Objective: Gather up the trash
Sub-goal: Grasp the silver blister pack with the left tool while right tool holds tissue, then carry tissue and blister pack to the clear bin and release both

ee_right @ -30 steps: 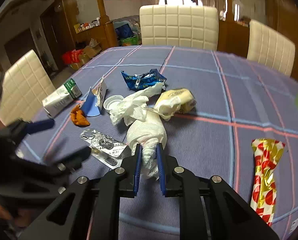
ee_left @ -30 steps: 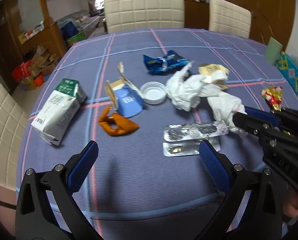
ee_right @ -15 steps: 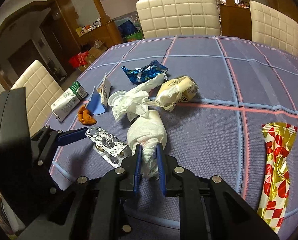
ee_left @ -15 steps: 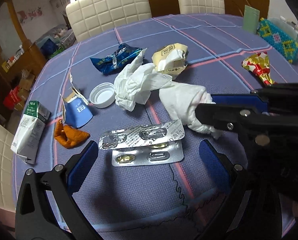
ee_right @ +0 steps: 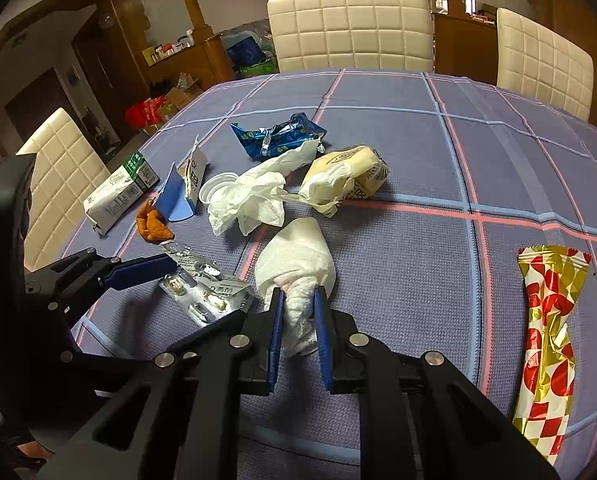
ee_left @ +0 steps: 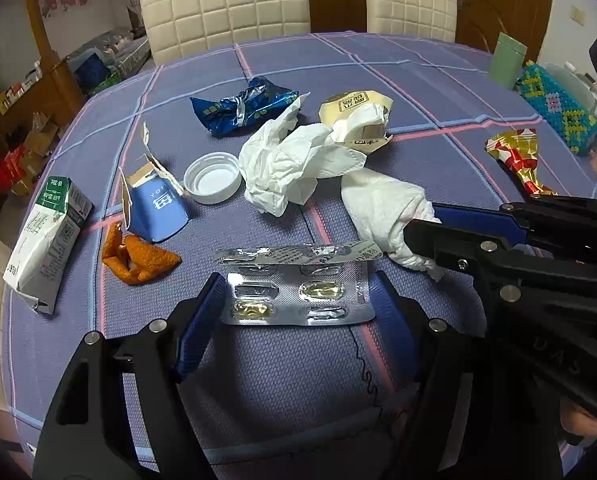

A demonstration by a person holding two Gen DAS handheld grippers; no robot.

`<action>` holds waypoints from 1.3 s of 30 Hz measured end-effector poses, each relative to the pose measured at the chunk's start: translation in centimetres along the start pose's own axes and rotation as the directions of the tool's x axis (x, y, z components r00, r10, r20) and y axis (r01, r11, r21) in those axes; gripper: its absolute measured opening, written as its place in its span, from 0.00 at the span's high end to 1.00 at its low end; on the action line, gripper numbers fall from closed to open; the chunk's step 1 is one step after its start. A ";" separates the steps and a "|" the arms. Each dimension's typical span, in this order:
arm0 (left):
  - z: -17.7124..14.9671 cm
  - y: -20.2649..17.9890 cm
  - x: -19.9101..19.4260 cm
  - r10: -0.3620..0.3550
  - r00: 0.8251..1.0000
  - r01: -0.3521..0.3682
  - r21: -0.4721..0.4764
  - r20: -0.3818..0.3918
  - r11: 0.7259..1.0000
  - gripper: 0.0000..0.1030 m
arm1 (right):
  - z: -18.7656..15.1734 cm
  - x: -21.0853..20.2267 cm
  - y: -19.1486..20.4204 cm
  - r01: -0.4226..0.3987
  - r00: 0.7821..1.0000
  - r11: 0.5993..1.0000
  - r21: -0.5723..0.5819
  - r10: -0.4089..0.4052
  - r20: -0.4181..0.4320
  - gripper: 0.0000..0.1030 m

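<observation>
Our right gripper is clamped on the wadded tissue; our left gripper is spread wide, straddling the blister pack.

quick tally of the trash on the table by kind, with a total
Crumpled white paper tissues: 2, one loose, one rolled wad pinched by the right gripper
Silver foil blister packs: 2
Wrappers: 3, blue foil, cream paper, red-gold foil
Cartons: 2, green-white, torn blue
White plastic lid: 1
Orange peel: 1
Total: 11
</observation>
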State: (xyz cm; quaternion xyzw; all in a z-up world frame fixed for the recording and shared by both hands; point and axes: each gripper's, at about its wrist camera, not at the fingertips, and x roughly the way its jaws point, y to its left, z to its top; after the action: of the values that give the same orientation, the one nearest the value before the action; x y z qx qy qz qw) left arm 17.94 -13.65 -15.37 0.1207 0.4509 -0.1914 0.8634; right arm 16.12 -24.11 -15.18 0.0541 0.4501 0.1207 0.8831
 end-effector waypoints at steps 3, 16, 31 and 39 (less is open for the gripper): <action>-0.1 0.0 -0.1 0.016 1.000 -0.016 0.004 0.000 1.000 0.29 | 0.1 -0.1 0.2 0.007 1.000 1.000 -0.006 -0.007 0.001 0.85; -0.7 2.1 -3.1 0.049 0.997 -0.048 -0.023 0.059 0.999 0.29 | 0.3 -2.1 2.8 0.019 0.999 0.997 -0.073 -0.017 0.036 0.85; -3.6 7.8 -8.4 0.091 0.988 -0.075 -0.124 0.127 0.989 0.29 | 1.4 -5.0 9.3 0.023 0.996 0.981 -0.195 -0.006 0.084 0.85; -5.9 12.1 -11.2 0.141 0.977 -0.106 -0.204 0.162 0.973 0.29 | 1.9 -4.8 13.2 -0.005 0.996 0.968 -0.253 0.029 0.089 0.85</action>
State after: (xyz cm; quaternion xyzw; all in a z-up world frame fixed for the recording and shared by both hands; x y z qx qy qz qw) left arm 13.12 1.93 -9.01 0.0463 0.3811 -0.1019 0.9177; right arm 12.79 -12.63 -7.65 -0.0492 0.3895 0.1819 0.9016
